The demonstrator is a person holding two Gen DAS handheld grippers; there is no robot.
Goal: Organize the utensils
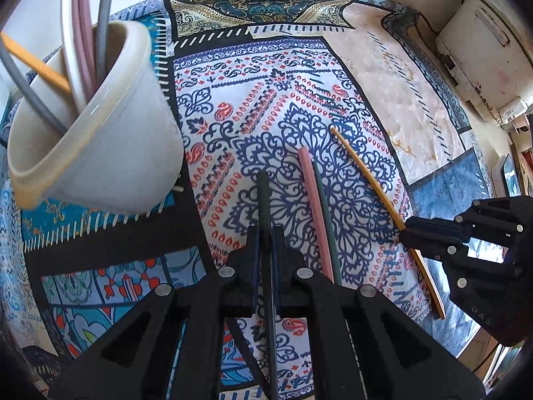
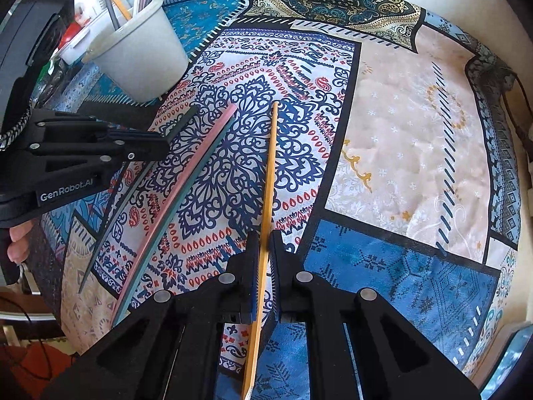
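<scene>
**Two chopsticks gripped, two left on the cloth**

Between our left gripper's (image 1: 265,233) fingers sits a dark green chopstick (image 1: 264,200), clenched along its length and pointing ahead toward the middle of the patterned tablecloth (image 1: 383,76). Our right gripper (image 2: 265,250) is likewise closed on a yellow chopstick (image 2: 270,166), which runs straight out in front of it and back beneath its body.

Ahead and to the left of the left gripper stands the cream holder cup (image 1: 110,153), already holding several sticks: pink, grey, white and an orange-yellow one. So we judge the job partly done. Just right of the left gripper, a pink chopstick (image 1: 313,206) and a teal chopstick (image 1: 324,213) lie side by side, touching, flat on the cloth; these await collection after the two in hand go into the cup.

Writing is sparse: "GenRobot.AI" on the left gripper's side in the right wrist view, and the letters "DAS" on the right gripper's body in the left view.
</scene>
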